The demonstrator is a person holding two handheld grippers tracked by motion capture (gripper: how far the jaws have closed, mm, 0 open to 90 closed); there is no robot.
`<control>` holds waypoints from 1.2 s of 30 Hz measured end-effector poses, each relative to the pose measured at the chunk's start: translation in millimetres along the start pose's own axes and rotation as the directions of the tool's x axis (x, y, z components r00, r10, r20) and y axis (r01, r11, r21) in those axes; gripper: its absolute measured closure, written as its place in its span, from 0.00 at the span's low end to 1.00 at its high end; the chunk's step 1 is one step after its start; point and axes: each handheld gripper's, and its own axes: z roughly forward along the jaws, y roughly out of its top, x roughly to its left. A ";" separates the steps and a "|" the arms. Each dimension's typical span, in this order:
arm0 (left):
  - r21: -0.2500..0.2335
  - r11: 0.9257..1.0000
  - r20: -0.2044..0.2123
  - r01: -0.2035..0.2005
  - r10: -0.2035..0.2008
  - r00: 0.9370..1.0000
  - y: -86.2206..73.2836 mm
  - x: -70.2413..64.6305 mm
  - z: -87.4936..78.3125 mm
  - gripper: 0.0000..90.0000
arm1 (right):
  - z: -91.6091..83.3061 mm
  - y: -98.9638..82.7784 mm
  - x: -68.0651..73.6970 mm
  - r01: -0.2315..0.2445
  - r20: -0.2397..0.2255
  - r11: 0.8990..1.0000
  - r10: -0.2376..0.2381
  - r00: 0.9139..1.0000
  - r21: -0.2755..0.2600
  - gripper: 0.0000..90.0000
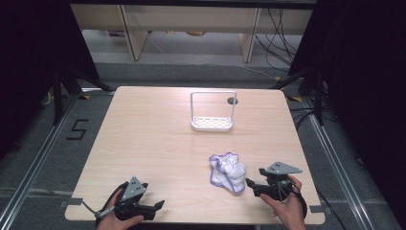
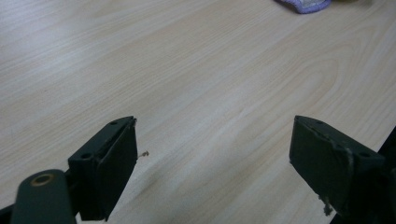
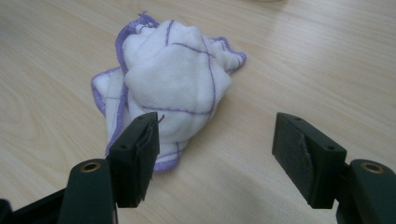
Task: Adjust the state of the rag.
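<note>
pale wood-grain laminate is covering the table point(image 1: 143, 143), smooth and matt, with dark curtains hanging at both sides and grey floor showing beyond its far edge. a crumpled cloth point(image 1: 228, 171) is lying at about four o'clock on the tabletop, near the front edge; it is soft white weave crossed by thin purple lines and edged with purple stitching, bunched into a rounded lump with a flat corner trailing out. at twelve o'clock, well apart from it, a white rack point(image 1: 213, 114) is standing, a slotted tray with a thin wire frame rising over it.

the right gripper point(image 1: 250, 184) is sitting at the cloth's three o'clock side, just beside it, its jaws spread wide and holding nothing; in the right gripper view point(image 3: 215, 140) the cloth point(image 3: 170, 84) is bulging just ahead of the black, hard-edged pads point(image 3: 140, 154). the left gripper point(image 1: 160, 205) is resting low at seven o'clock, well apart from the cloth, jaws likewise spread over bare wood point(image 2: 212, 154).

judging from this, the approach to the cloth is in hand and no grasp is made yet. the next move is probably calling for the right jaws to be easing forward around a raised fold and closing firmly, since limp fabric is likely to be slipping or dragging.
</note>
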 end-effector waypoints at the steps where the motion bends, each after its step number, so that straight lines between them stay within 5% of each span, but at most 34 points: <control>1: 0.007 1.000 -0.002 -0.008 0.008 1.000 0.5 0.1 -0.4 0.17 | -0.2 1.0 -2.7 0.035 -0.006 0.999 -0.035 0.999 -0.001 0.37; 6: 0.007 1.000 -0.005 -0.004 0.004 1.000 0.6 -0.1 -0.6 0.17 | -1.6 3.8 1.4 0.057 0.003 0.998 -0.057 0.998 -0.027 0.39; 7: 0.006 1.000 -0.002 -0.014 0.014 1.000 0.7 0.4 -0.4 0.17 | -2.7 3.5 6.0 0.023 0.007 1.000 -0.023 1.000 -0.018 0.40; 8: 0.022 1.000 -0.003 -0.010 0.010 1.000 0.3 0.5 -1.0 0.17 | -2.0 4.7 4.3 0.066 0.006 0.997 -0.066 0.998 -0.031 0.41; 14: 0.031 0.999 0.005 -0.011 0.011 1.000 0.4 -0.1 0.8 0.17 | 0.7 13.2 22.1 0.111 -0.022 0.993 -0.112 0.993 -0.046 0.48; 16: 0.022 1.000 0.000 -0.004 0.004 1.000 0.0 -0.5 1.9 0.17 | 4.2 17.7 26.7 0.163 -0.023 0.985 -0.165 0.986 -0.063 0.48; 20: 0.016 1.000 -0.003 -0.014 0.014 1.000 0.8 -0.9 5.5 0.17 | 12.3 23.2 39.0 0.179 -0.041 0.983 -0.181 0.983 -0.045 0.49; 32: 0.033 0.999 0.002 -0.029 0.029 1.000 1.5 -1.6 6.7 0.17 | 29.5 39.2 59.9 0.302 -0.059 0.952 -0.304 0.951 -0.039 0.58; 33: 0.035 0.999 0.002 -0.030 0.030 1.000 1.7 -1.5 6.6 0.17 | 36.4 42.9 63.5 0.343 -0.064 0.939 -0.345 0.937 -0.036 0.60; 36: 0.030 0.999 0.003 -0.030 0.030 1.000 1.1 -1.9 7.1 0.17 | 46.7 48.0 67.3 0.357 -0.076 0.934 -0.358 0.931 -0.024 0.63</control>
